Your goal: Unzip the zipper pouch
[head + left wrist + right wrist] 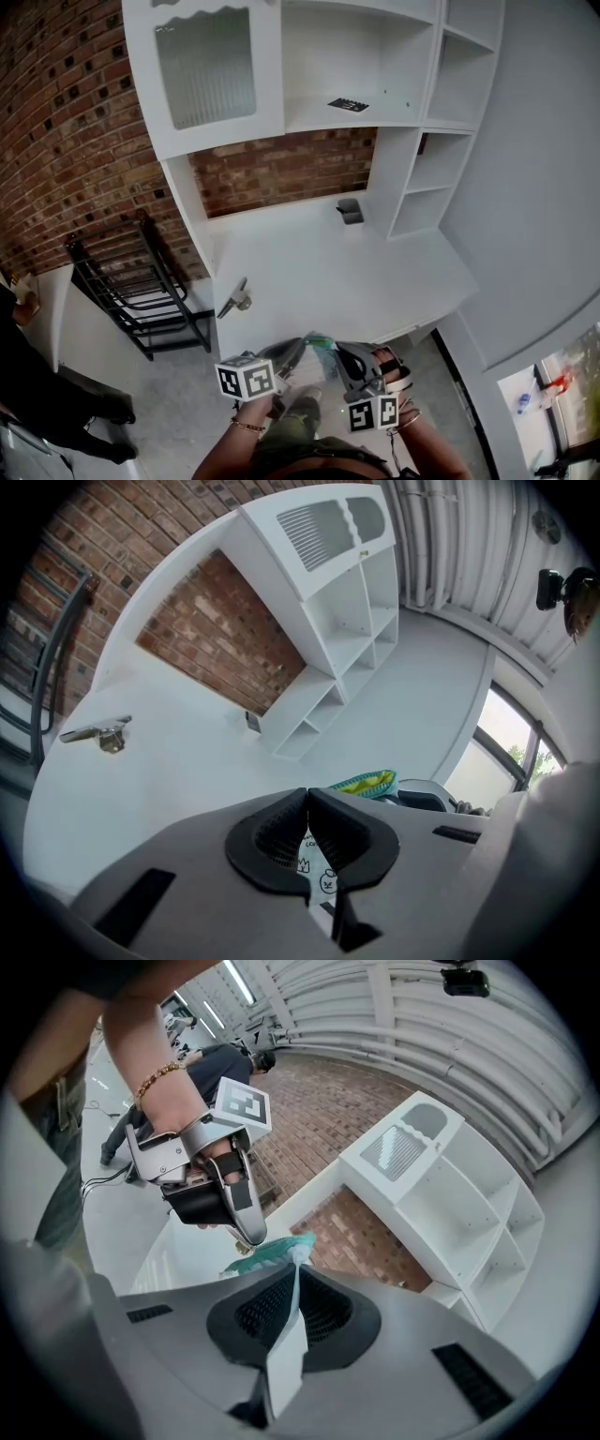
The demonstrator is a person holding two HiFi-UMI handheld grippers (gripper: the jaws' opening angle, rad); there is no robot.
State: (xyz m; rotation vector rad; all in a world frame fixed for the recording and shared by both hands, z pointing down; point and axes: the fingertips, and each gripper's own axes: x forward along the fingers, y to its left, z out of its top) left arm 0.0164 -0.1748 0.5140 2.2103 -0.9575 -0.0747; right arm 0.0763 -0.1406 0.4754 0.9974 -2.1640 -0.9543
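On the zipper pouch [314,871], illegible print

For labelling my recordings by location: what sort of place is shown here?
Probably a staged home-office corner inside a large hall: a white desk with a shelf hutch stands against a brick wall, and the right gripper view shows a high ribbed ceiling with strip lights.

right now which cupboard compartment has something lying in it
The wide open compartment beside the ribbed-glass door: a flat dark item lies on its shelf. None shows in the narrow cubbies.
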